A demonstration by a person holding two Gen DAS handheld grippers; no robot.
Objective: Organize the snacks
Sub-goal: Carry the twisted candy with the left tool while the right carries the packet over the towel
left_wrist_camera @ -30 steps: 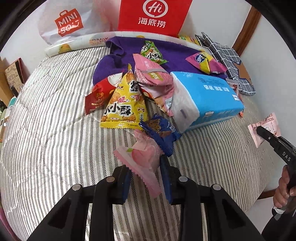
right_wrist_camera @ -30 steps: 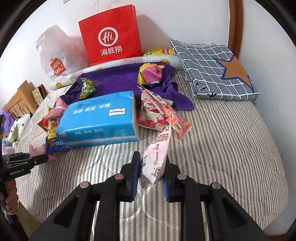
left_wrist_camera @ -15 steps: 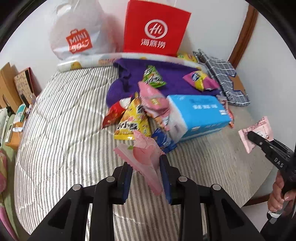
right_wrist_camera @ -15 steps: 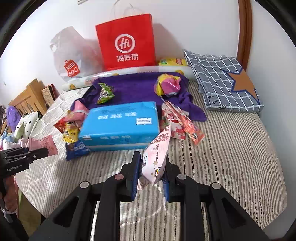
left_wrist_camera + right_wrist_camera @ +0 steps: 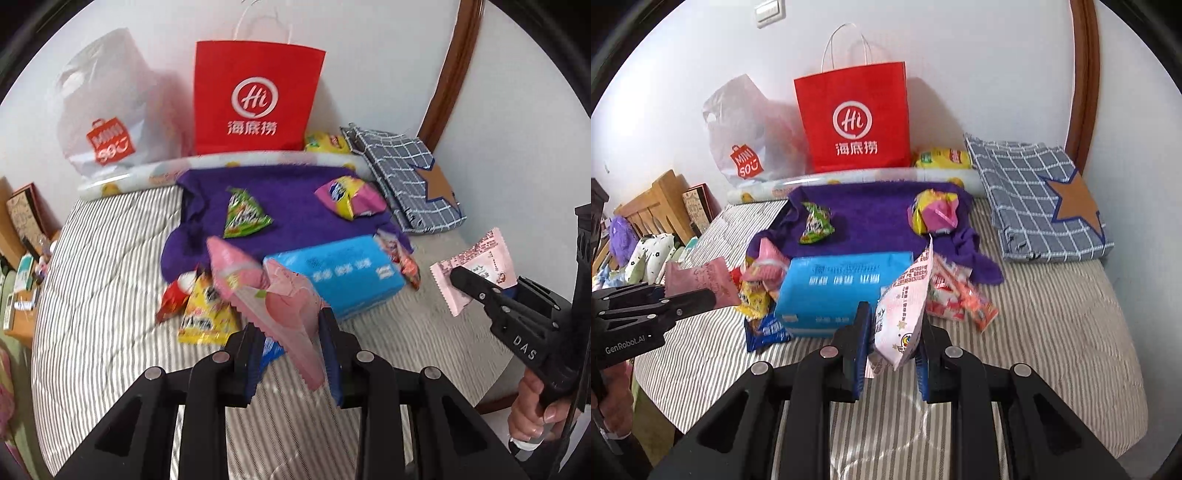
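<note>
My left gripper [image 5: 290, 345] is shut on a pink peach snack packet [image 5: 286, 306] and holds it in the air above the striped bed [image 5: 96, 280]. My right gripper [image 5: 892, 341] is shut on a white-pink snack packet [image 5: 905, 314], also held above the bed; it shows at the right of the left wrist view [image 5: 476, 269]. Loose snacks lie around a blue tissue pack [image 5: 834, 288]: a yellow bag [image 5: 205, 317], a green bag [image 5: 814, 223] and a pink-yellow bag [image 5: 934, 214] on a purple towel [image 5: 871, 218].
A red paper bag [image 5: 855, 118] and a white plastic bag [image 5: 746, 140] stand against the back wall. A folded grey checked cloth [image 5: 1045, 206] lies at the back right. A wooden headboard [image 5: 653, 210] and soft toys are at the left.
Both grippers have risen and pulled back from the bed with their packets; the snack pile now looks smaller and farther, and the bags at the wall are in fuller view.
</note>
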